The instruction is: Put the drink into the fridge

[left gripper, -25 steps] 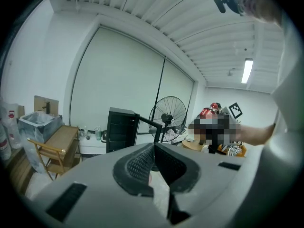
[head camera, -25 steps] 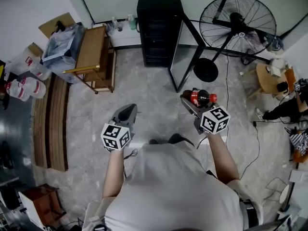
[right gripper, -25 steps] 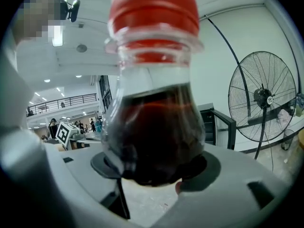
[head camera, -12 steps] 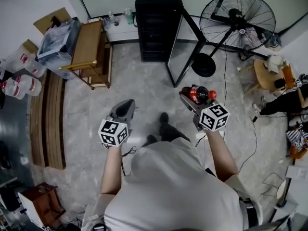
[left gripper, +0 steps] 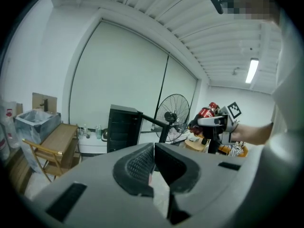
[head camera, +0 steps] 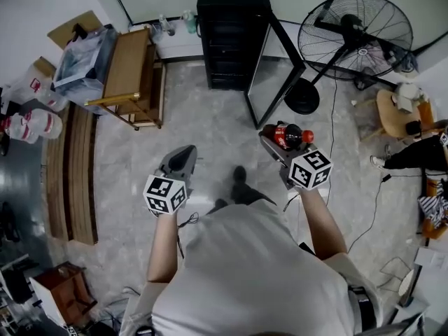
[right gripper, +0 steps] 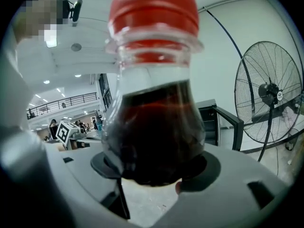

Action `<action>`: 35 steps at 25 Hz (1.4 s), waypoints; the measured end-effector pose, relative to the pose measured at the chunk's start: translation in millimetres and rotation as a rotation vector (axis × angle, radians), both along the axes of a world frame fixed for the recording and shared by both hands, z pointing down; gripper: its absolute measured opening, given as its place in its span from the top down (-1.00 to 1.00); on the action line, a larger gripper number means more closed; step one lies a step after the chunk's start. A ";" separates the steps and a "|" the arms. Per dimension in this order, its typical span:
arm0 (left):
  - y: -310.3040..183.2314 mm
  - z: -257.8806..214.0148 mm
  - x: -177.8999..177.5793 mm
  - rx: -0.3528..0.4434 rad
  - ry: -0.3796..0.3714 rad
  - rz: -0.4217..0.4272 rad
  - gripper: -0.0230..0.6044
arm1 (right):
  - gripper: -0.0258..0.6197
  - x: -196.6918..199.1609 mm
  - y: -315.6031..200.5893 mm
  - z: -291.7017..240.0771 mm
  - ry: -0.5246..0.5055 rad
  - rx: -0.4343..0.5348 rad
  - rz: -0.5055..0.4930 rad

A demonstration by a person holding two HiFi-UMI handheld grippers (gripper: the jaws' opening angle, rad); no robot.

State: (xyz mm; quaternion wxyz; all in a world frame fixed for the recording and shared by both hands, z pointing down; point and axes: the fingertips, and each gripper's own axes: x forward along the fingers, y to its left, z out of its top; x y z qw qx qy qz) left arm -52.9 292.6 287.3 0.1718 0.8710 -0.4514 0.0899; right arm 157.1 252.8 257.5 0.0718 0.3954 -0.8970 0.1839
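Note:
A cola bottle [head camera: 288, 136] with a red cap and dark drink lies across my right gripper [head camera: 276, 143], whose jaws are shut on it. In the right gripper view the bottle [right gripper: 154, 103] fills the middle, its cap up. The black fridge [head camera: 229, 30] stands against the far wall with its glass door [head camera: 274, 72] swung open toward me. It also shows in the left gripper view, fridge [left gripper: 121, 133], and in the right gripper view, fridge [right gripper: 214, 122]. My left gripper [head camera: 183, 158] hangs shut and empty over the floor, left gripper [left gripper: 153, 163] with its pads together.
A large standing fan [head camera: 353, 37] is right of the fridge, its round base [head camera: 302, 96] near the open door. A wooden chair and table [head camera: 133, 75] stand left of the fridge. Planks [head camera: 75, 180] and water jugs [head camera: 31, 126] line the left. A cable [head camera: 374, 187] runs across the floor.
The view has shifted a little as the person steps toward the fridge; a foot has come forward. Both grippers hold their pose, with the bottle still gripped.

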 end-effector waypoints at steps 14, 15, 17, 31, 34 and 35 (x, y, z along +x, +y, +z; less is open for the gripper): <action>-101.9 3.6 48.4 -0.006 -0.042 -0.063 0.90 | -0.02 26.4 -123.6 16.4 -0.021 -0.013 -0.115; -106.3 4.8 51.7 -0.009 -0.044 -0.067 0.90 | -0.02 27.0 -128.4 18.4 -0.022 -0.015 -0.124; -113.7 6.8 57.8 -0.015 -0.044 -0.072 0.90 | -0.02 27.8 -136.3 22.5 -0.024 -0.023 -0.137; -167.0 18.2 42.4 -0.052 -0.041 -0.056 0.90 | -0.02 10.9 -179.1 39.8 -0.029 -0.076 -0.130; -185.0 21.8 31.9 -0.052 -0.034 -0.042 0.90 | -0.02 3.0 -188.1 43.5 -0.018 -0.082 -0.118; -192.1 22.7 27.9 -0.052 -0.030 -0.037 0.90 | -0.02 -0.1 -192.2 45.7 -0.014 -0.086 -0.113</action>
